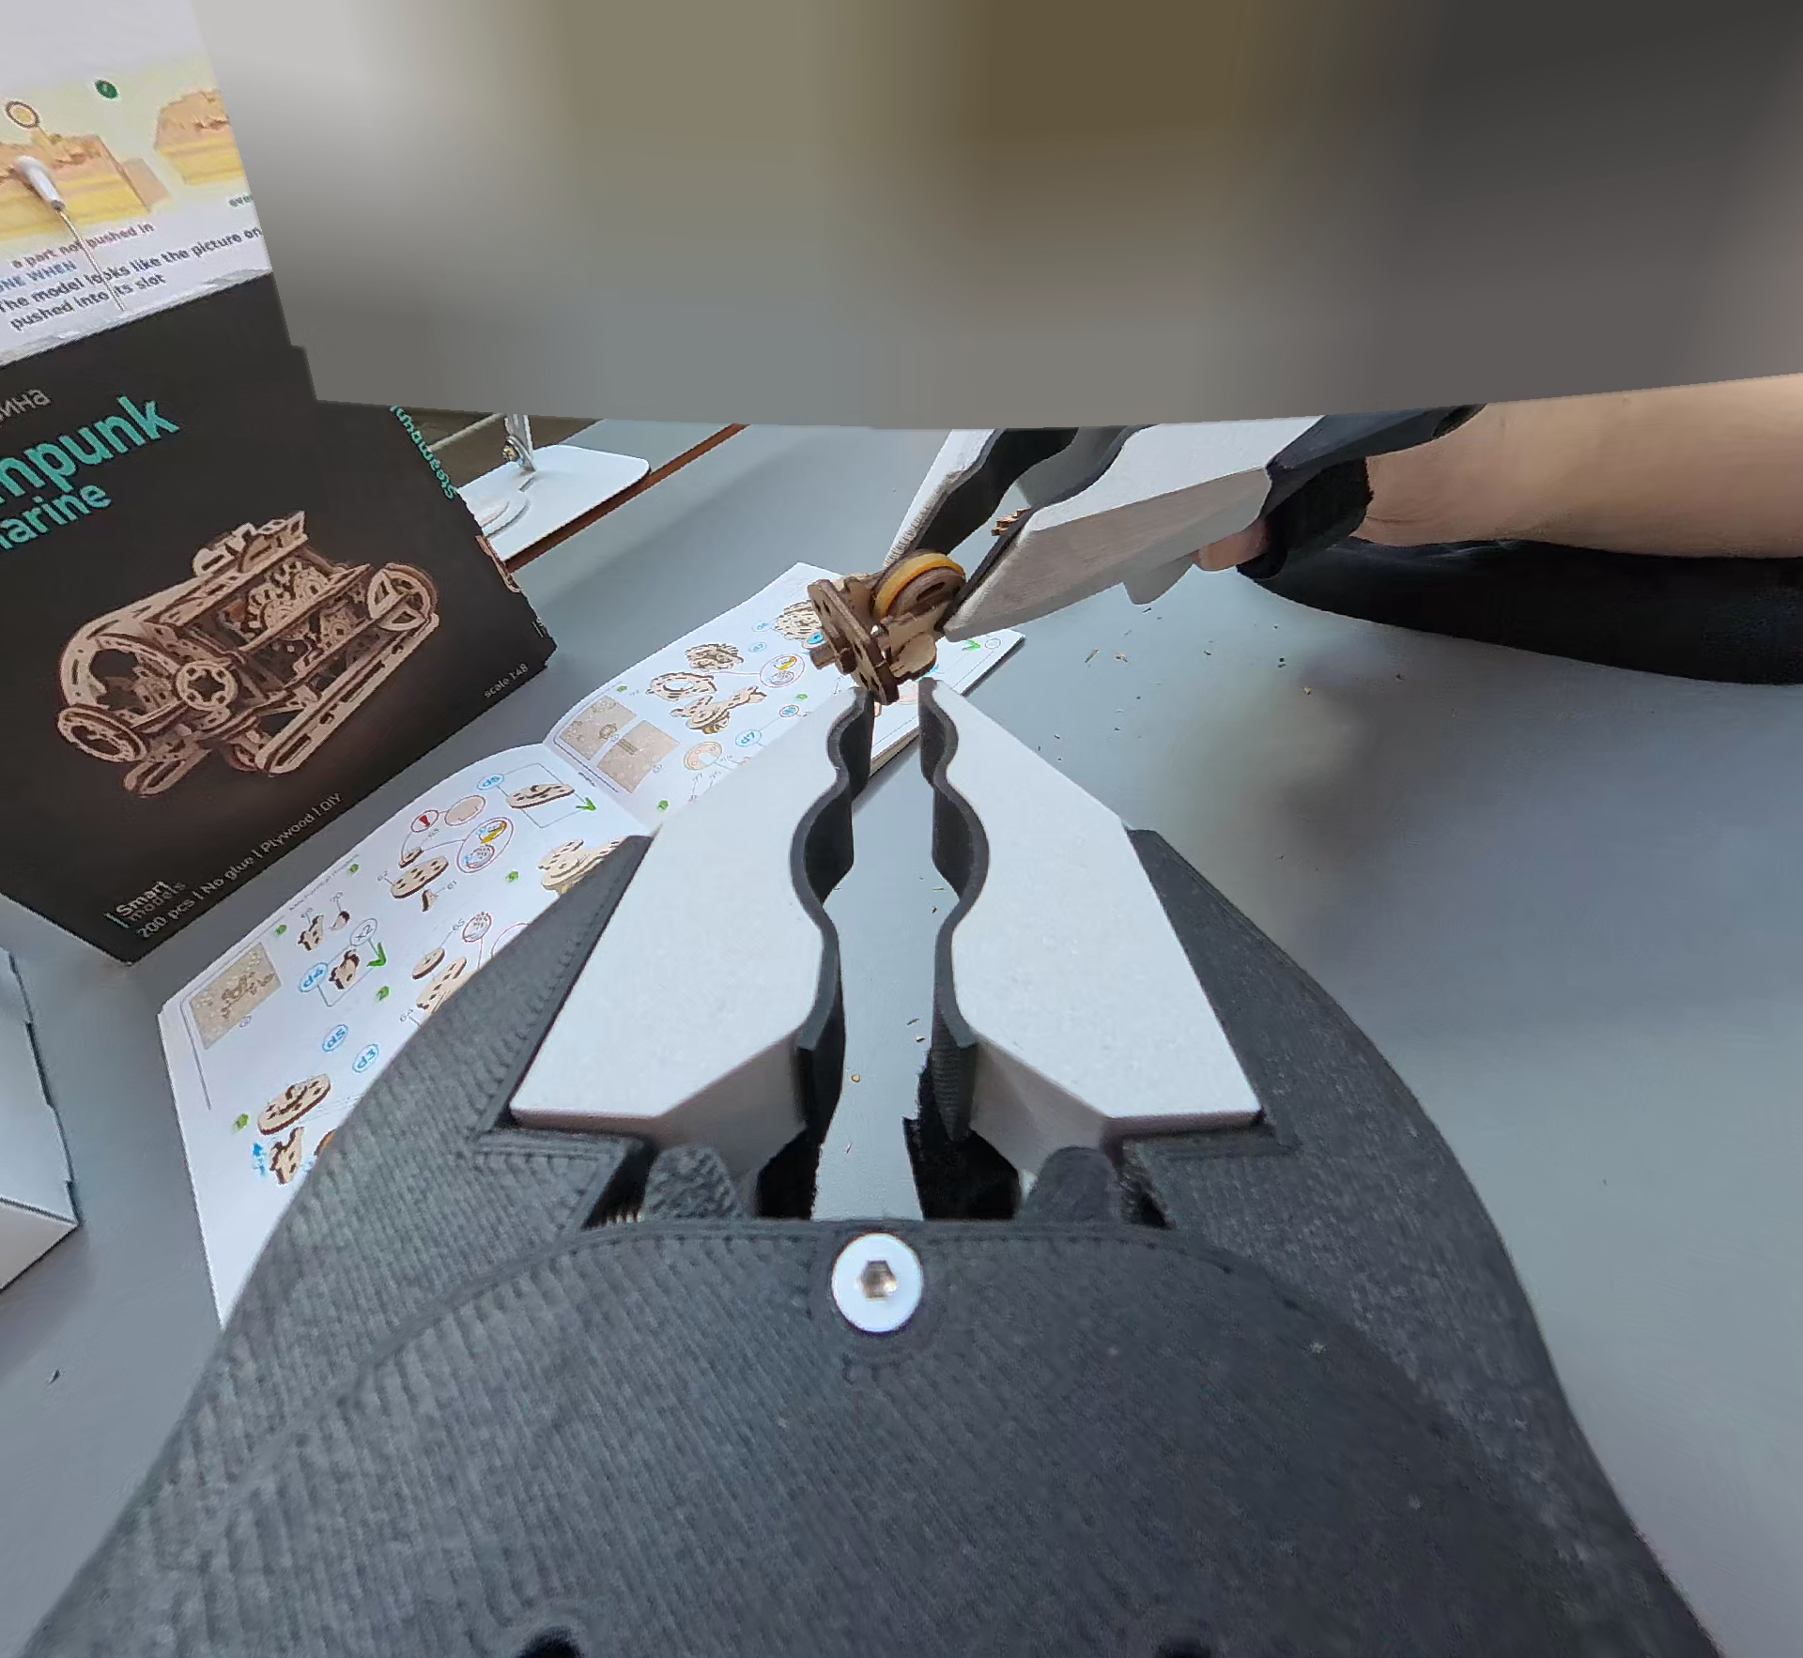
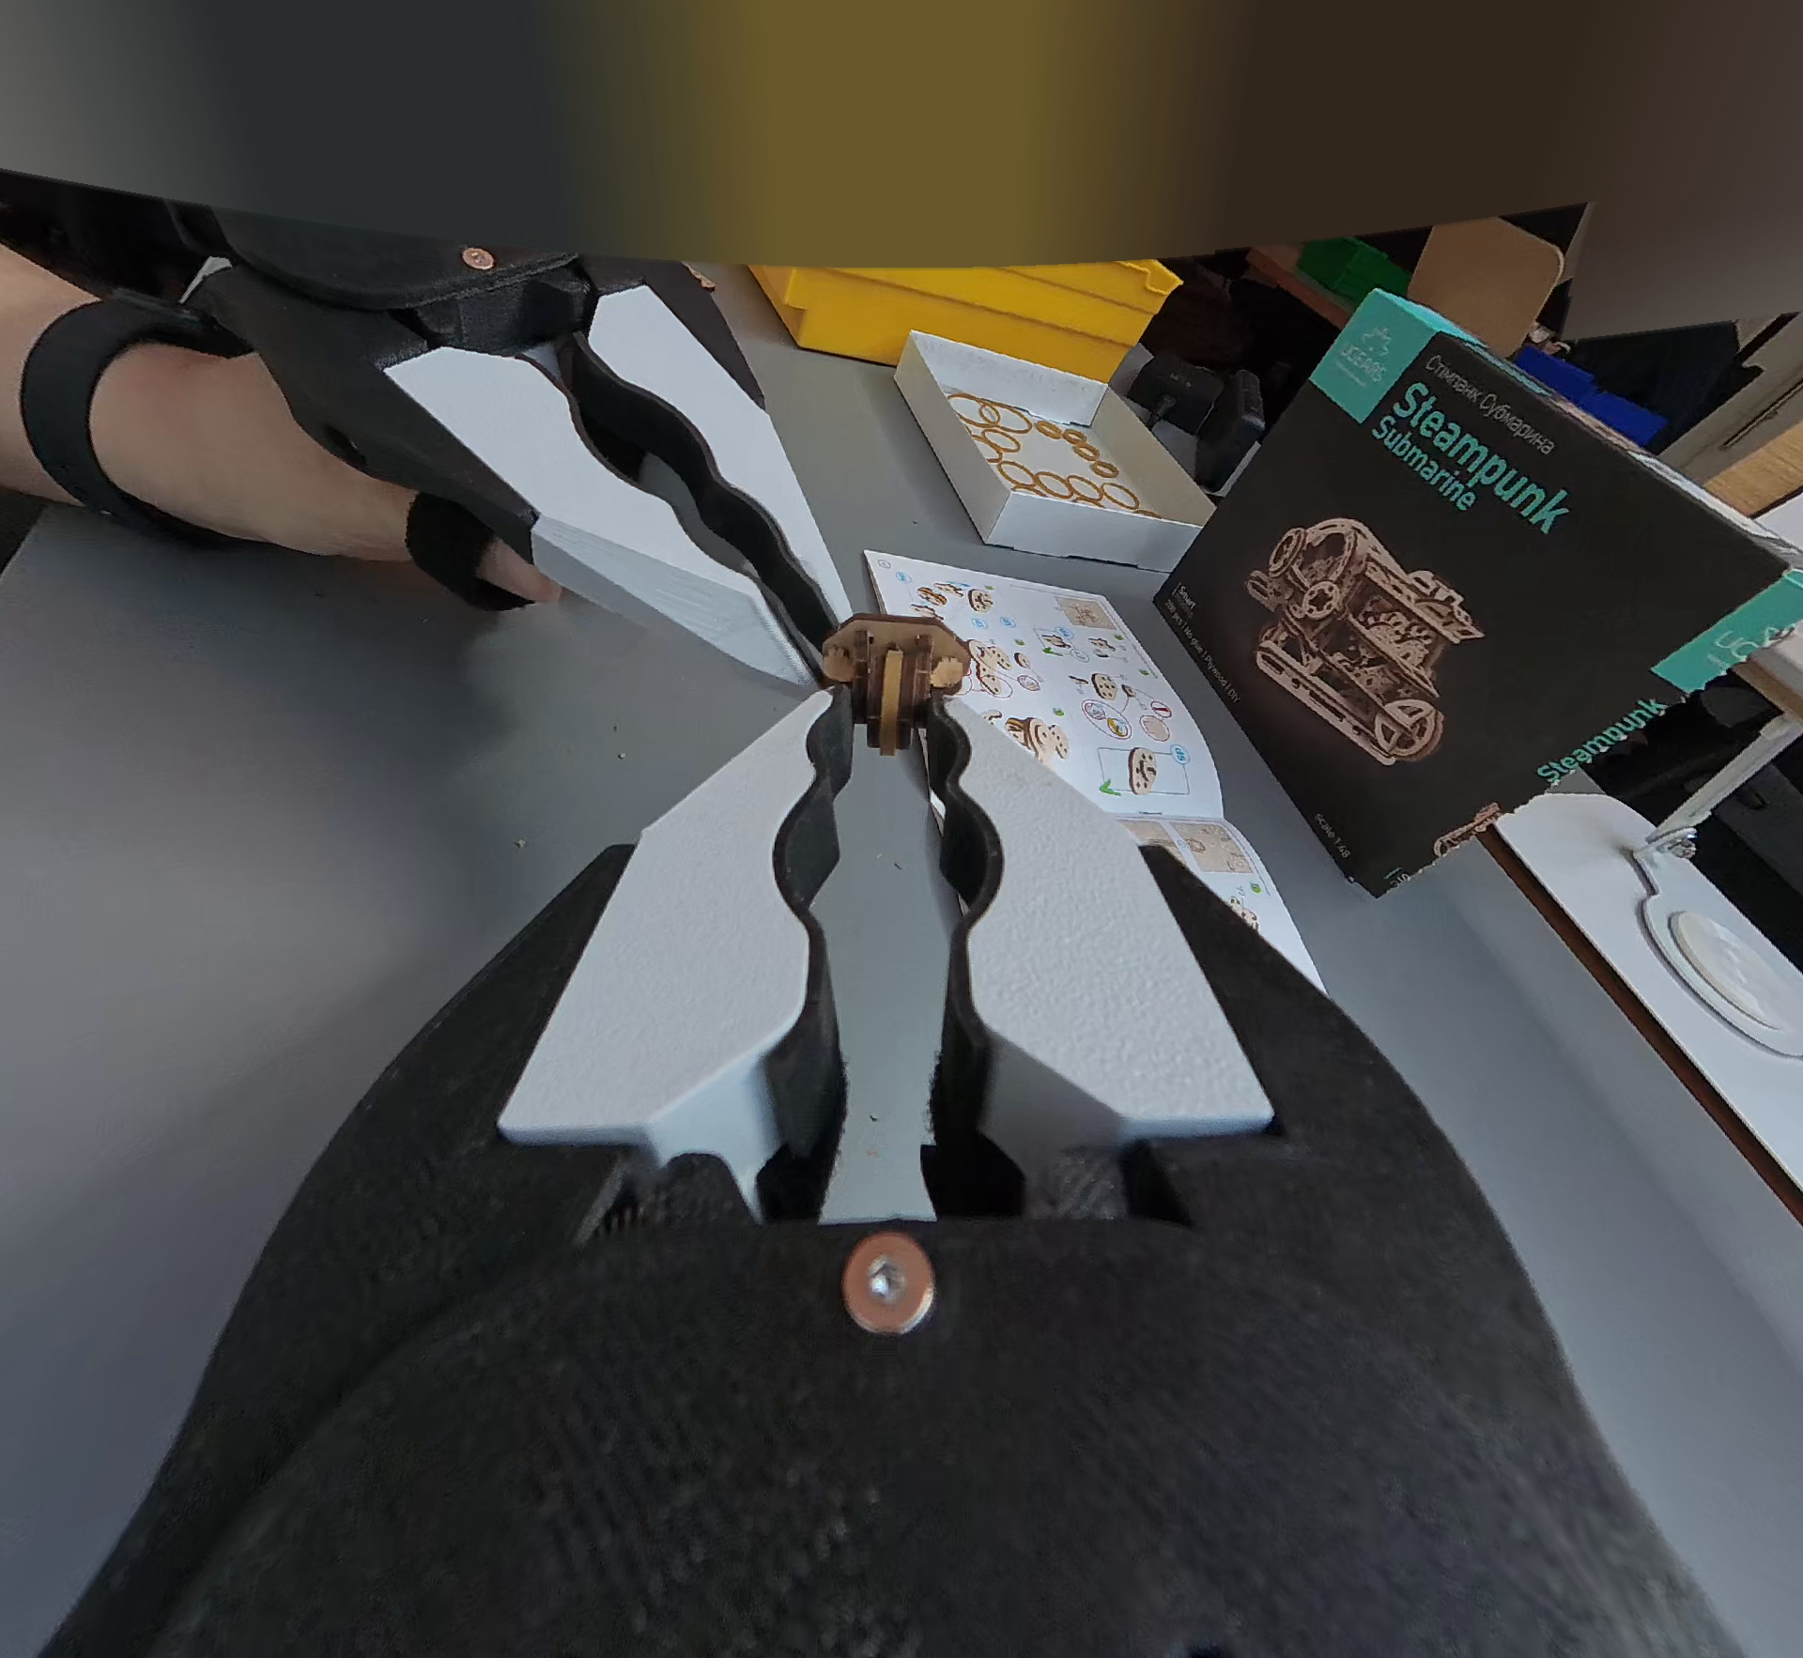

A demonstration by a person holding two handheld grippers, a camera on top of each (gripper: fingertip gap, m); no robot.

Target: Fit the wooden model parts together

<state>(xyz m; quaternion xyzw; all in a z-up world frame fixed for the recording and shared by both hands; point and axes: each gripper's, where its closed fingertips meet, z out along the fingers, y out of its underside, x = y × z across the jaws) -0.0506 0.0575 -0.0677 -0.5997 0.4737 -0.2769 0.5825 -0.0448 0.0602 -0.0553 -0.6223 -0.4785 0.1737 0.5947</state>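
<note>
Right gripper reaches in level above the grey table, fingertips clamped on the small wooden assembly. Left gripper points up at that piece from just below, jaws narrowly parted and empty, over the instruction booklet.

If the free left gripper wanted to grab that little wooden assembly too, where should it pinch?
Probably the flat notched disc at the wooden assembly's outer end, approached from the side opposite the right gripper. That disc juts clear, while the right gripper's fingers already cover the yellowish wheel end. The left gripper sits just below it, slightly open.
</note>
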